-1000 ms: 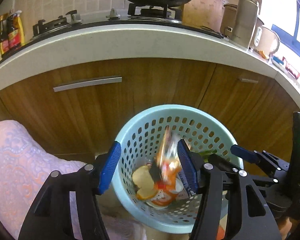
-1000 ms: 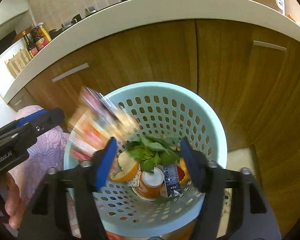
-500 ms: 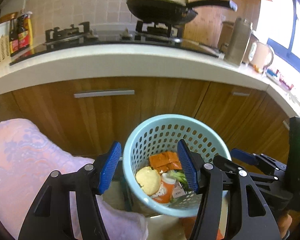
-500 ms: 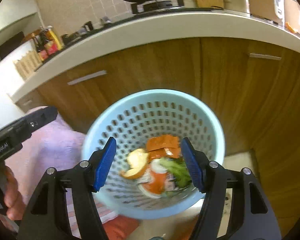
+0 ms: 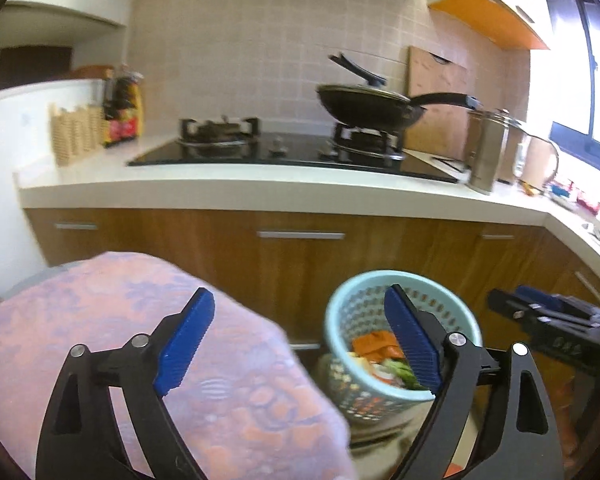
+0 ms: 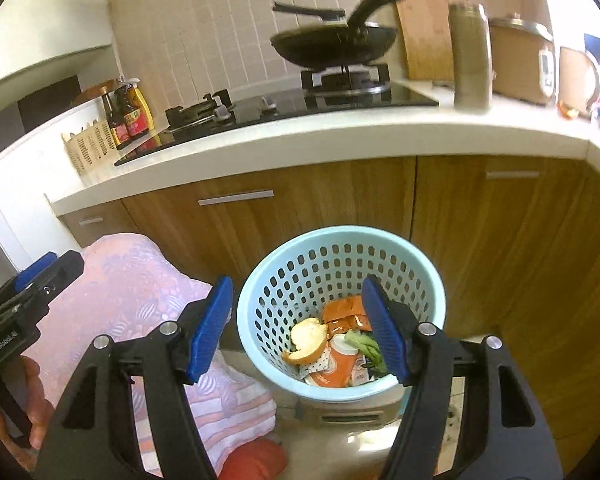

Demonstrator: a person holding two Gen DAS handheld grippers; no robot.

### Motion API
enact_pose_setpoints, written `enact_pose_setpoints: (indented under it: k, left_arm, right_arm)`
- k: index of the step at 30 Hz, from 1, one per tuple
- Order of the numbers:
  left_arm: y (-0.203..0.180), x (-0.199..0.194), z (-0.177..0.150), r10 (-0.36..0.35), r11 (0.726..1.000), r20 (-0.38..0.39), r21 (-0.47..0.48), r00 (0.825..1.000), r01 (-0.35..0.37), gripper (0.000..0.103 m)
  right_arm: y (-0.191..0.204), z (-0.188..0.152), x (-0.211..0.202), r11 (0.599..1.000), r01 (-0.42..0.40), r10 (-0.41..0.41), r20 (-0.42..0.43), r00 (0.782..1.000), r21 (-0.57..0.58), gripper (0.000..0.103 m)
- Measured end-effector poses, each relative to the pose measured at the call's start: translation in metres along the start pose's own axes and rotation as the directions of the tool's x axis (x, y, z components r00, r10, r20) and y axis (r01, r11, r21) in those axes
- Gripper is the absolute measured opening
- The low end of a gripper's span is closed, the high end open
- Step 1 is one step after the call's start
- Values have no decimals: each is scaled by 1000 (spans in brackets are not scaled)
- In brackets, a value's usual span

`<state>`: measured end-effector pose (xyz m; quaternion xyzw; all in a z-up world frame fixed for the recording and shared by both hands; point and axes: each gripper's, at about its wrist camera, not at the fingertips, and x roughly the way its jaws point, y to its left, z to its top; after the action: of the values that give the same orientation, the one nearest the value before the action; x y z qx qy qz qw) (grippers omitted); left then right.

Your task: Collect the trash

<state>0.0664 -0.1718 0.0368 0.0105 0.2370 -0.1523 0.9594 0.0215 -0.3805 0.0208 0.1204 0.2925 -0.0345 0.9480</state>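
Orange wrapper (image 6: 346, 314) dropped into upright basket (image 6: 340, 248), lying flat.

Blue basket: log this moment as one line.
stage: trash dropped | blue basket: holds orange peel, orange packet, greens | left gripper: opening, empty | right gripper: open, empty

Right gripper (image 6: 298, 326) at 6 o'clock, jaws apart, nothing between. Perforated blue basket (image 6: 300, 268) on floor holds orange peel (image 6: 306, 338), orange packet (image 6: 346, 312), greens (image 6: 362, 342). Pink cloth (image 6: 136, 280) at 8 o'clock. Black pan (image 6: 332, 46) on stove, 12 o'clock.
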Motion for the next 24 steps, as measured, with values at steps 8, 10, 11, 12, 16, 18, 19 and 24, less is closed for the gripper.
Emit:
enact_pose_setpoints:
  k: [8, 10, 11, 12, 16, 18, 19, 24]
  left_arm:
    - [11, -11, -8, 56, 998, 38, -17, 998, -55, 85]
    - [9, -18, -8, 97, 995, 68, 3, 993, -97, 85]
    - [7, -20, -8, 115, 993, 82, 13, 990, -117, 85]
    - [6, -23, -8, 124, 992, 92, 19, 988, -127, 85]
    - [6, -27, -7, 123, 992, 115, 4, 986, -124, 85]
    - [7, -28, -7, 120, 993, 116, 0, 986, -121, 85]
    - [7, -28, -7, 122, 992, 118, 2, 986, -123, 86]
    - [8, -28, -6, 132, 991, 125, -1, 983, -133, 87]
  right_arm:
    - [36, -11, -22, 996, 68, -62, 86, 994, -63, 72]
    - [38, -12, -25, 994, 90, -83, 110, 990, -55, 76]
    - [37, -13, -26, 994, 100, -94, 119, 988, -51, 78]
    - [37, -14, -27, 992, 114, -107, 128, 986, -48, 78]
    - [39, -17, -26, 988, 141, -131, 138, 982, -59, 78]
    - [40, -18, -27, 986, 157, -146, 144, 979, -64, 78]
    - [40, -18, -28, 985, 163, -152, 151, 977, -63, 78]
    - [42, -17, -34, 986, 158, -147, 174, 974, -55, 78]
